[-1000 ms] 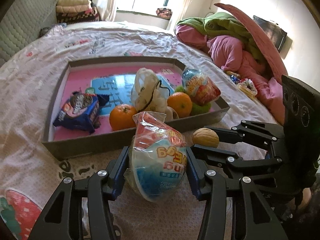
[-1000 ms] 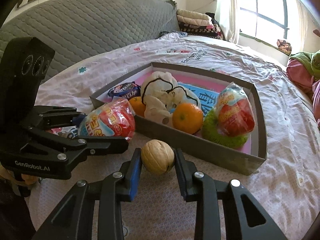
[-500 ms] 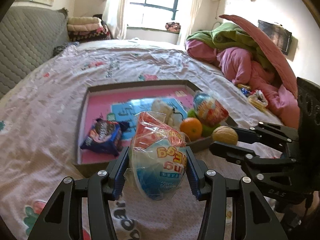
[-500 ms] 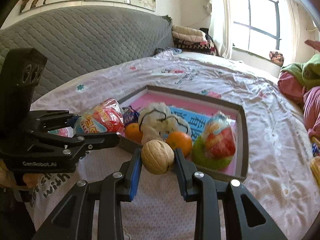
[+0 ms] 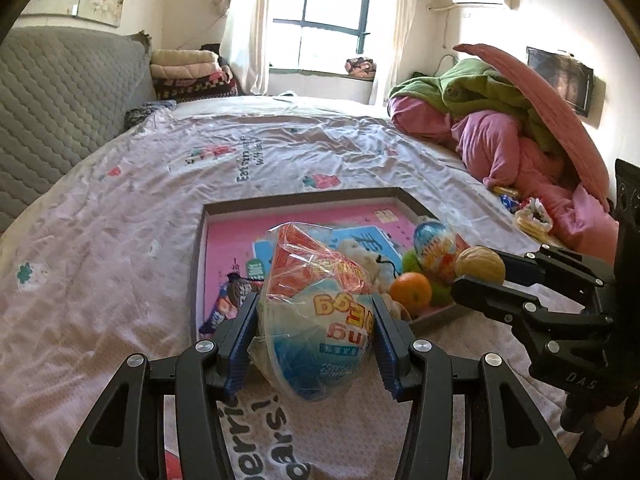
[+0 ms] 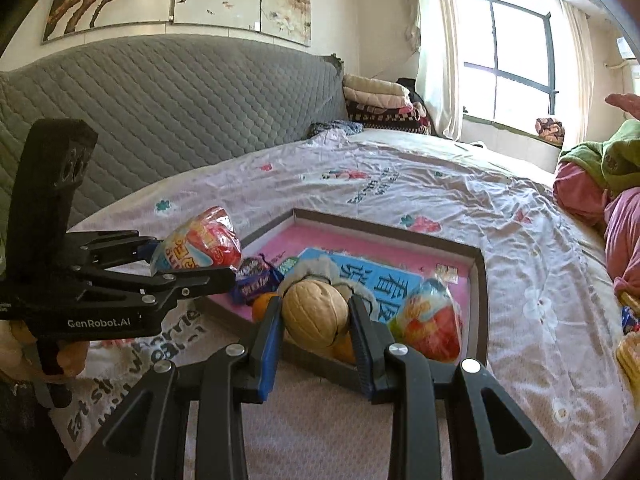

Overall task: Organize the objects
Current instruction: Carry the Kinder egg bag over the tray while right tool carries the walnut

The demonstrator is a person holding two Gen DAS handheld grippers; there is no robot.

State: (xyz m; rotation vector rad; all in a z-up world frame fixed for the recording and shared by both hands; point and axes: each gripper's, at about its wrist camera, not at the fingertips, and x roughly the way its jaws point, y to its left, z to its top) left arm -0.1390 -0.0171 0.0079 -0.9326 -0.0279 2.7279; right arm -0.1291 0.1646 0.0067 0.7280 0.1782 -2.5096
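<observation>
Nearest you, your left tongs [image 5: 316, 332] are closed about halfway on a wrapped snack cup [image 5: 316, 320], its crinkled clear wrapper bulging above the blue pads, which press on both its sides. It hangs in the air above the printed bedsheet [image 5: 120, 248], just short of the tray. Your right tongs [image 6: 314, 322] are drawn in narrower and pinch a walnut [image 6: 314, 314] between their pads, also lifted clear of the bed; from the left camera the nut shows beside the tray's right near corner.

Just beyond both loads lies the shallow grey-walled tray [image 6: 482, 300] with its pink floor. Along its near side sit a dark blue biscuit packet [image 6: 256, 278], an orange [image 5: 411, 290], a white soft toy [image 5: 362, 258], and a second wrapped snack cup [image 6: 428, 326] standing on something green.

Further off, the sheet runs to a grey quilted headboard [image 6: 180, 108], folded blankets [image 5: 188, 70], a heap of pink and green bedding [image 5: 500, 120], and the window [image 5: 324, 16].
</observation>
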